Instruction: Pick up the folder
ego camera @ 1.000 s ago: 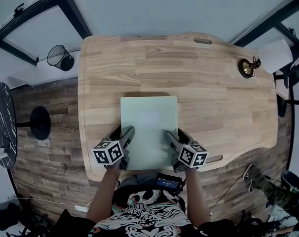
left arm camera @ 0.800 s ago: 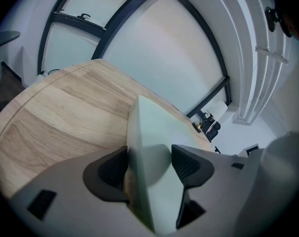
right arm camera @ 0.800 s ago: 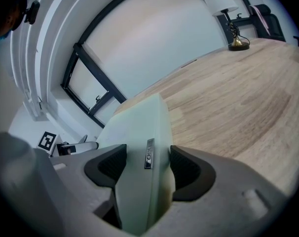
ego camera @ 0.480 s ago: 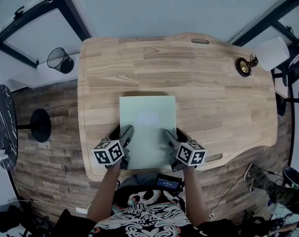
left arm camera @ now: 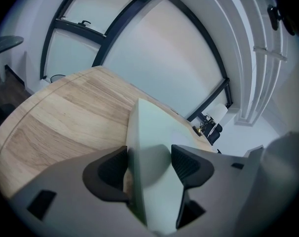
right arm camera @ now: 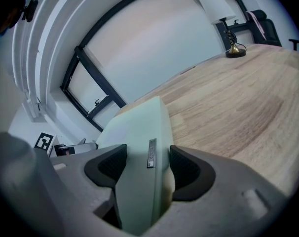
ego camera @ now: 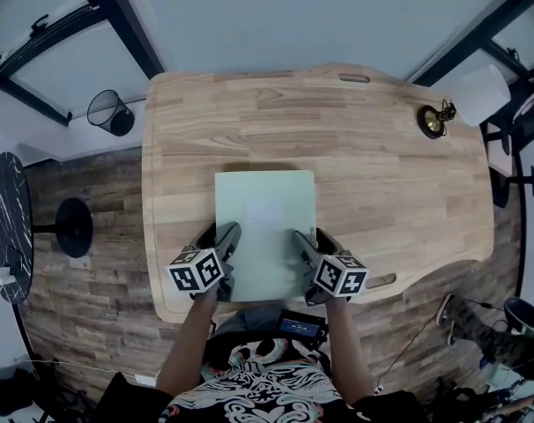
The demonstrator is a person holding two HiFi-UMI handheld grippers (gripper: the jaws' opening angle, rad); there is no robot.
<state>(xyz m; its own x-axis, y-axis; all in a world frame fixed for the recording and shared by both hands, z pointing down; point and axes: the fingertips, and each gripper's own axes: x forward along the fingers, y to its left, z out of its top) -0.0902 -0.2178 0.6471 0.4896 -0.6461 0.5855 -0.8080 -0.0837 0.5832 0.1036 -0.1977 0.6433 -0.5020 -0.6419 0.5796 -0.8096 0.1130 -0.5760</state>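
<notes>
The folder is pale green, the table light wood-grain

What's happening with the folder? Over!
Left gripper shut on folder, left edge. Right gripper shut on right edge. Folder level, at table's near edge. Nothing blocking; lamp far off.

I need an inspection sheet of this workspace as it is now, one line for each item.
Surface: light wooden table, mostly bare.
Job's things: pale green rectangular folder at the near edge, held at both sides.
Clutter: brass-based lamp at the far right corner.
Grippers: left gripper and right gripper each shut on the folder.
Cables: thin white cable on the floor, left.
Surroundings: black wire waste basket, dark round side table, wood floor.
</notes>
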